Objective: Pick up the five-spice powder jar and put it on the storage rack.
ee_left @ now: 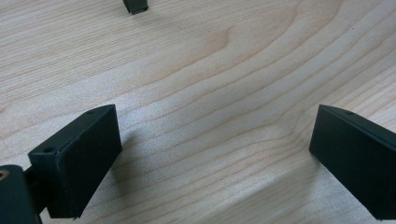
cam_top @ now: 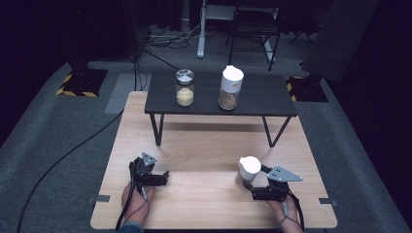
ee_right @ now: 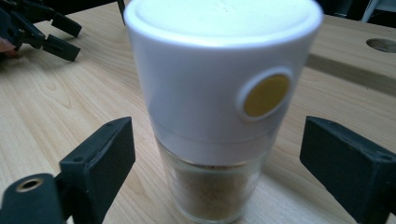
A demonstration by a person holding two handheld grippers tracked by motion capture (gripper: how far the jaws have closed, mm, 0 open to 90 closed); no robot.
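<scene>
Between right tool jaws: white-capped jar, pads clear, bottom edge cut off | left tool open.

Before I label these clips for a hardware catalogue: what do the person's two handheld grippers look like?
Both are black. The left gripper and the right gripper each carry a grey three-cornered plate on top and trail a dark cable past the wrist. In the gripper views the jaws are blocky, matte black, with small screw holes on the upper faces. A dark cuff shows at the left wrist.
</scene>
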